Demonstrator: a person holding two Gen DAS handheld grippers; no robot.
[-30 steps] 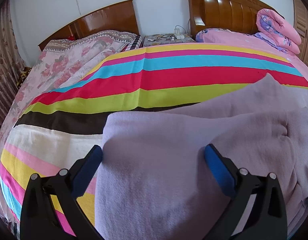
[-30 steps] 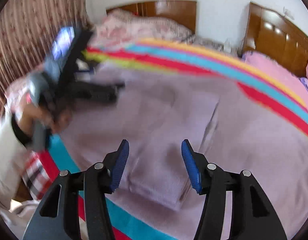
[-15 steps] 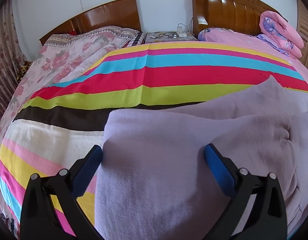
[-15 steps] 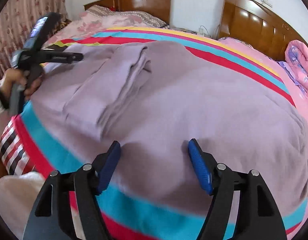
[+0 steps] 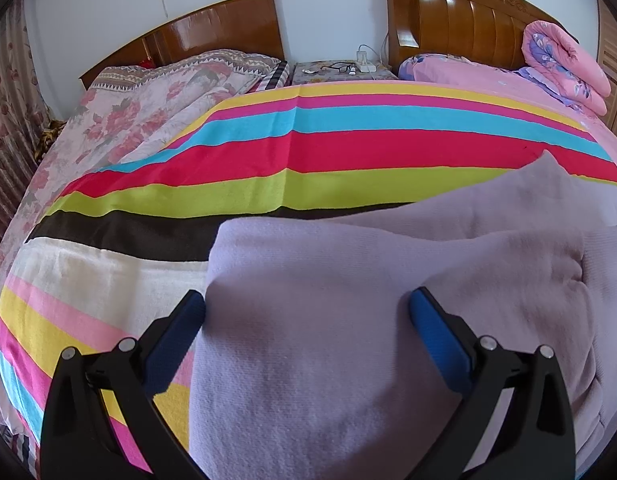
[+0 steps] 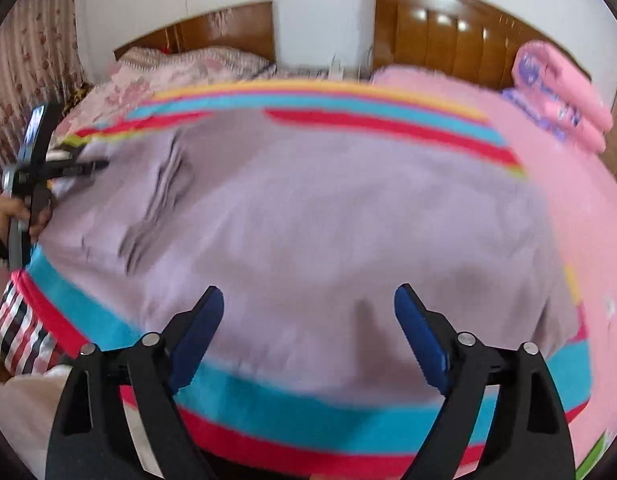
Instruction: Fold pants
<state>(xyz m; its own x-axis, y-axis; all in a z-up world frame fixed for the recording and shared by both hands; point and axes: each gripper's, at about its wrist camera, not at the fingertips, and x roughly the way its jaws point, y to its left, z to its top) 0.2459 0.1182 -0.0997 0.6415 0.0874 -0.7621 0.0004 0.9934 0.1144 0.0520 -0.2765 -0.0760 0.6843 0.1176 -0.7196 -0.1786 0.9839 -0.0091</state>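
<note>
Left gripper point(image 5: 306, 306) is held wide open over the folded end of lilac pants point(image 5: 348, 320); right gripper point(image 6: 308, 304), equally open and empty, is poised above them, spread on the striped bed point(image 5: 292, 148).

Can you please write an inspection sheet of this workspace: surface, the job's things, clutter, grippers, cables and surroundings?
Surface: striped blanket spread over the bed, lying mostly flat.
Job's things: lilac pants lie on the blanket, partly folded, with stacked layers at their left end in the right wrist view.
Clutter: rolled pink quilt at the far right; floral bedding at the far left.
Grippers: left gripper open, over the folded end; right gripper open, over the flat part.
Cables: a white charger and cord on the nightstand, beside eyeglasses.
Surroundings: two wooden headboards, white wall, curtain at left.
</note>
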